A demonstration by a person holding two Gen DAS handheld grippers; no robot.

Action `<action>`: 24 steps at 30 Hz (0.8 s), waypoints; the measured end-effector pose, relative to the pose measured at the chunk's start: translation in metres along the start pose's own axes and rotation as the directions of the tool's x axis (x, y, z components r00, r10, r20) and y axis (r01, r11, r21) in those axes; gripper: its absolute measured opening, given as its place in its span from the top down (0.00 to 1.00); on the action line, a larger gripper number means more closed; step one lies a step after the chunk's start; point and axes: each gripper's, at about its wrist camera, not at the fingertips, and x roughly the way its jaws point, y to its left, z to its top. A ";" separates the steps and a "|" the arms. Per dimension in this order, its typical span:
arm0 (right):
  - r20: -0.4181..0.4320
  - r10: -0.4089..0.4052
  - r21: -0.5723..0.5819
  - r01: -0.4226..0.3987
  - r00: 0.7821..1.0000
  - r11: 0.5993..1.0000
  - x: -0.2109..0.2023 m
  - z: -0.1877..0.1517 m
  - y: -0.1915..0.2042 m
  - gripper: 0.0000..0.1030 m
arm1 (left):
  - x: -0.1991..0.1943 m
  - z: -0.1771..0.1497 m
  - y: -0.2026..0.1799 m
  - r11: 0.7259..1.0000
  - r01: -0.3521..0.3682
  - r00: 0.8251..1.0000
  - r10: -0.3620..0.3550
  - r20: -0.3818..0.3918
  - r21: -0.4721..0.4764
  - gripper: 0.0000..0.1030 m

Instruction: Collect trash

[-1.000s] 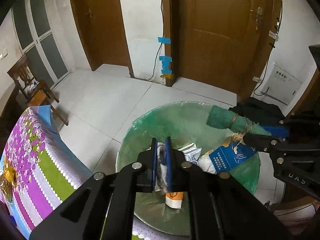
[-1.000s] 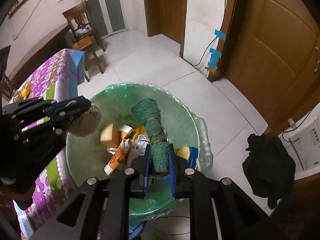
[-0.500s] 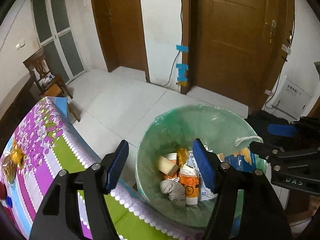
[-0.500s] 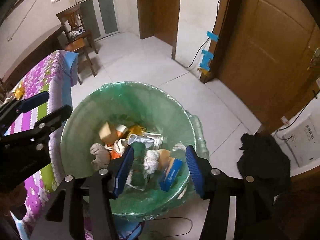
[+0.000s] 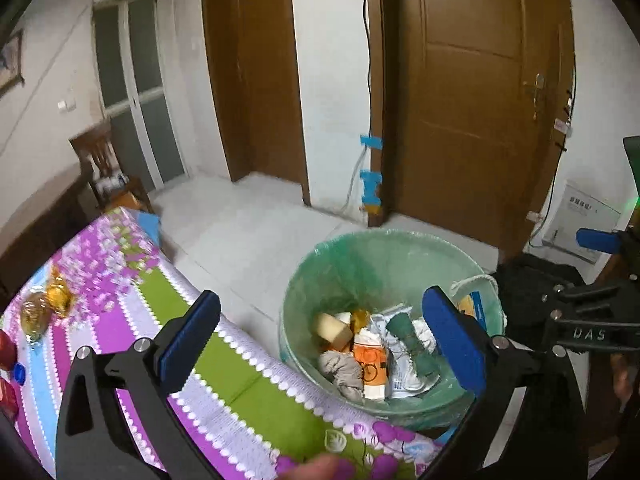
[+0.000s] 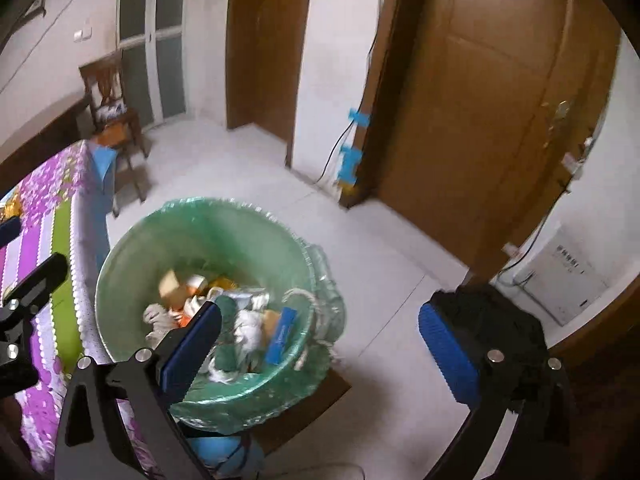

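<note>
A bin lined with a green bag (image 5: 384, 264) stands on the floor beside the table; it also shows in the right wrist view (image 6: 224, 232). Inside lie a grey rag (image 5: 340, 368), a green roll (image 5: 408, 332), an orange-and-white carton (image 5: 370, 364), a yellow sponge (image 5: 332, 326) and a blue box (image 6: 282, 336). My left gripper (image 5: 324, 340) is wide open and empty above the bin's near edge. My right gripper (image 6: 320, 352) is wide open and empty above the bin's right side.
A table with a purple, green and white flowered cloth (image 5: 120, 300) holds wrapped sweets (image 5: 44, 304) and red items (image 5: 6, 348) at the far left. A wooden chair (image 6: 112, 112), brown doors (image 5: 472, 100) and a black cloth on the floor (image 6: 492, 320) surround the bin.
Both grippers opened and dropped their loads into the bin: the left let go of the grey rag, the right the green roll. Both then pulled back and up from the bin.
</note>
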 end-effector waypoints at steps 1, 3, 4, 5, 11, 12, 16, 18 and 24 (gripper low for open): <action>0.027 -0.024 0.001 0.024 0.999 1.000 -0.007 -0.006 -0.001 0.04 | -0.006 -0.003 0.000 1.000 0.005 1.000 -0.005 0.020 -0.005 0.05; 0.072 -0.056 0.002 0.056 0.996 0.998 -0.020 -0.016 -0.001 0.04 | -0.017 -0.008 0.002 1.000 0.011 0.999 -0.009 0.044 -0.028 0.05; 0.091 -0.077 0.008 0.077 0.993 0.997 -0.027 -0.023 -0.001 0.04 | -0.020 -0.010 0.003 0.999 0.008 0.999 -0.006 0.050 -0.037 0.05; 0.108 -0.087 0.009 0.086 0.990 0.996 -0.033 -0.029 0.001 0.04 | -0.022 -0.012 0.004 0.999 0.002 0.999 0.001 0.054 -0.046 0.05; 0.161 -0.067 -0.010 0.070 0.985 0.998 -0.054 -0.050 0.008 0.04 | -0.027 -0.021 0.008 0.995 -0.046 0.998 0.048 0.027 -0.090 0.05; 0.172 -0.075 -0.012 0.078 0.982 0.997 -0.058 -0.053 0.009 0.04 | -0.029 -0.023 0.008 0.995 -0.045 0.998 0.048 0.031 -0.087 0.05; 0.187 -0.063 -0.010 0.066 0.980 0.998 -0.065 -0.059 0.011 0.04 | -0.040 -0.033 0.003 0.999 -0.012 0.999 0.014 0.031 -0.050 0.05; 0.187 -0.057 -0.004 0.059 0.981 0.998 -0.067 -0.062 0.011 0.04 | -0.044 -0.039 -0.001 0.999 -0.032 0.998 0.033 0.047 -0.031 0.05; 0.179 -0.046 -0.001 0.047 0.983 0.999 -0.067 -0.066 0.010 0.04 | -0.044 -0.044 -0.002 0.998 -0.041 0.999 0.042 0.032 -0.036 0.05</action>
